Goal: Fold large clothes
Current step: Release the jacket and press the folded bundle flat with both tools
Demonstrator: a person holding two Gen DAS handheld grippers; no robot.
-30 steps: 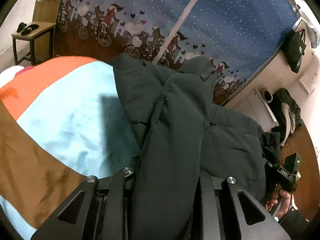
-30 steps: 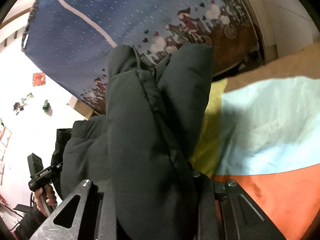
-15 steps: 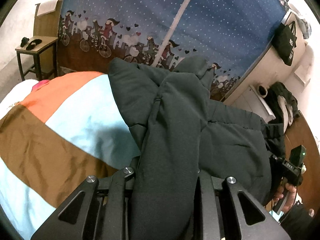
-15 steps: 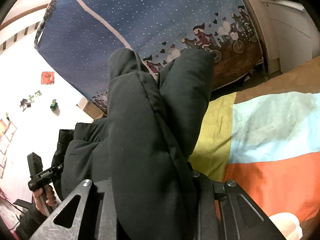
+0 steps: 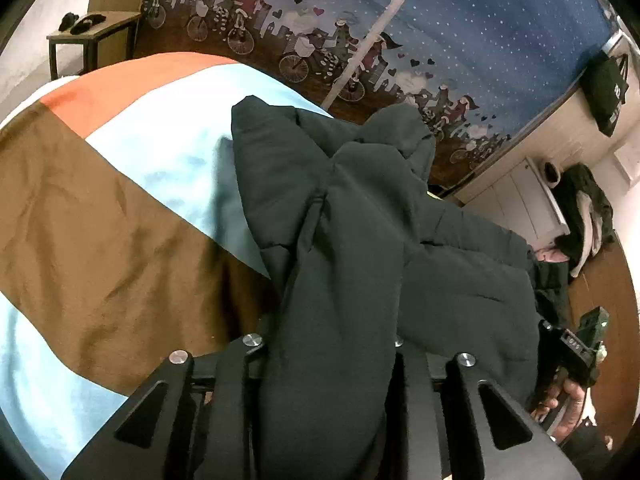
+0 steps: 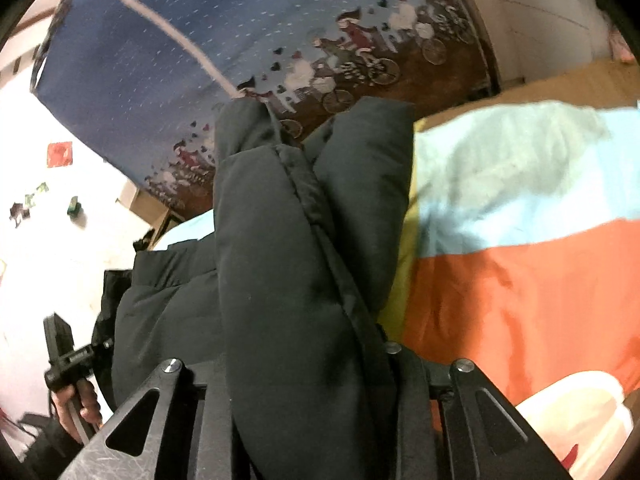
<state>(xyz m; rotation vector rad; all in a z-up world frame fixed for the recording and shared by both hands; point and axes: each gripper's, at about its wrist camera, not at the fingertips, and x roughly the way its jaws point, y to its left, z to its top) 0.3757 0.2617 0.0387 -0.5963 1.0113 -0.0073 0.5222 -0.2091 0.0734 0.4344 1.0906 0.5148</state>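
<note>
A dark green padded jacket hangs bunched between both grippers, held up over the bed. My left gripper is shut on a thick fold of it, which fills the gap between the fingers. My right gripper is shut on another fold of the same jacket. Each hand with its gripper shows at the edge of the other's view: the right one in the left wrist view, the left one in the right wrist view. The fingertips are hidden by cloth.
A bed with a striped cover of orange, light blue and brown lies below; it also shows in the right wrist view. A blue curtain with bicycle figures hangs behind. A small wooden table stands far left. Clothes hang on white cabinets at right.
Both grippers have moved with the jacket across the bed: more of the striped cover shows now, and the jacket sits lower in the views. Both grips are unchanged.
</note>
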